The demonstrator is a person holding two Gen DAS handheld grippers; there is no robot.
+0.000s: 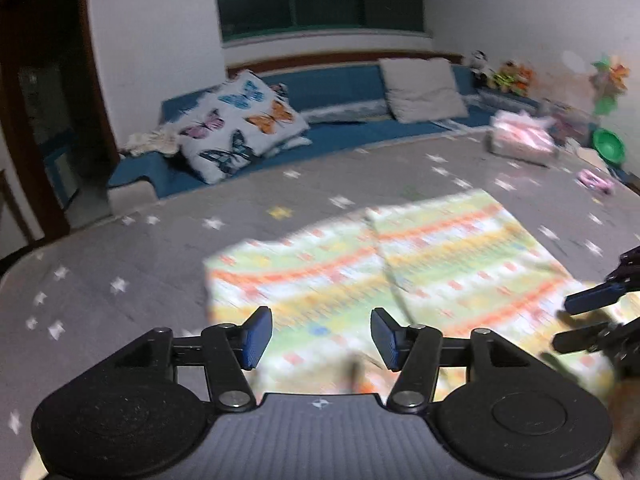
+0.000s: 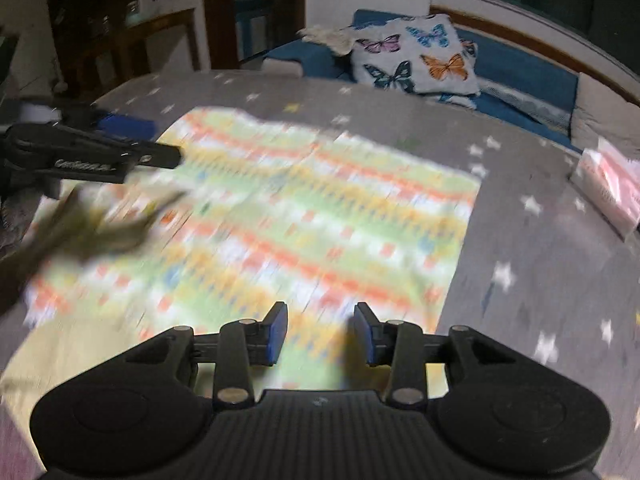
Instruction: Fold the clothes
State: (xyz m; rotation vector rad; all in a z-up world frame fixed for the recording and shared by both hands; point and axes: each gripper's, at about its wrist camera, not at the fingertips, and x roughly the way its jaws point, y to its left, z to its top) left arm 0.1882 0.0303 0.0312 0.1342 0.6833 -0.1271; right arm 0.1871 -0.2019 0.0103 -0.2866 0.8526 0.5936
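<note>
A folded garment [image 1: 400,272] with green, orange and yellow stripes lies flat on the grey star-print bed cover [image 1: 140,264]. My left gripper [image 1: 322,336] hovers over its near edge, open, with nothing between the blue pads. In the left wrist view my right gripper [image 1: 584,318] enters from the right edge above the cloth. The right wrist view shows the same garment [image 2: 300,220] filling the middle. Above its near edge my right gripper [image 2: 320,332] is open and holds nothing. My left gripper [image 2: 156,140] reaches in from the left. A blurred brownish shape [image 2: 88,220] sits below it.
A butterfly-print pillow [image 1: 240,124] and a beige pillow [image 1: 420,88] lie on blue cushions [image 1: 340,80] behind the bed. A pink and white packet [image 1: 524,140] rests at the far right, with a green bowl [image 1: 608,144] and plush toys [image 1: 508,74] beyond.
</note>
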